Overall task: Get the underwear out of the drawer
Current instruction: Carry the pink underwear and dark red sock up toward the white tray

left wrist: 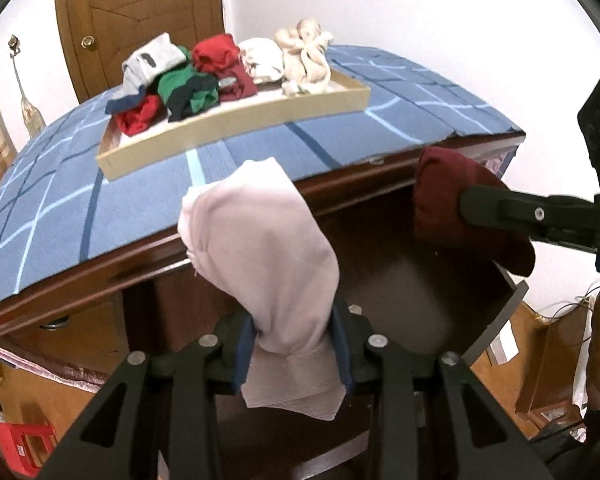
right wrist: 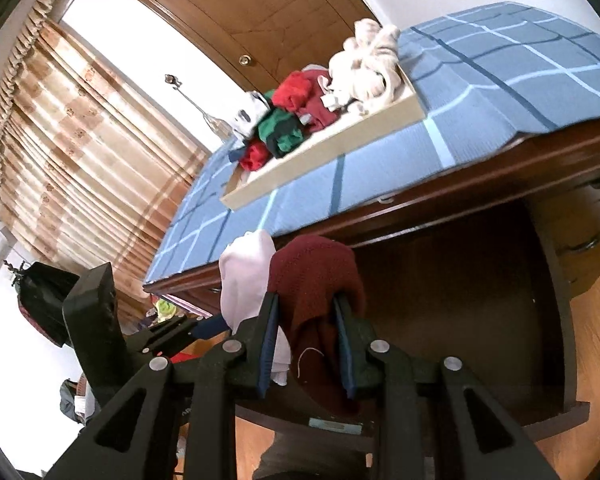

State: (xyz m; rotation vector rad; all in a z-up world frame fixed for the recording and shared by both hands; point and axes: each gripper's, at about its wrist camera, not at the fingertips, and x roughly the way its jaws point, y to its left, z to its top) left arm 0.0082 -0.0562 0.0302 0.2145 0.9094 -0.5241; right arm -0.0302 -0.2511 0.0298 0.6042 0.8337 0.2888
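- Pinching a pale pink pair of underwear (left wrist: pixel 260 248) between the blue pads of the left gripper (left wrist: pixel 296 344), cloth bunched upward past the fingertips, a folded edge hanging below them.
- Clamping a maroon pair of underwear (right wrist: pixel 314 276) in the right gripper (right wrist: pixel 306 344), jaws closed on the fabric, a loose thread dangling beneath.
- Holding both pieces above the open drawer (left wrist: pixel 420 280) of the dark wooden dresser (right wrist: pixel 460 184), just in front of its top edge, pink piece beside the maroon one.
- Showing dark bare wood inside the drawer (right wrist: pixel 460 300) under the two garments.
- Resting on the dresser top: a blue checked cloth (left wrist: pixel 60 200) and on it a shallow tan tray (left wrist: pixel 236 128).
- Heaped in that tray: crumpled garments in grey, green, red, maroon, white and beige (left wrist: pixel 188 80).
- Standing behind the dresser: a brown wooden door (left wrist: pixel 140 12); beside it, patterned curtains (right wrist: pixel 80 140).
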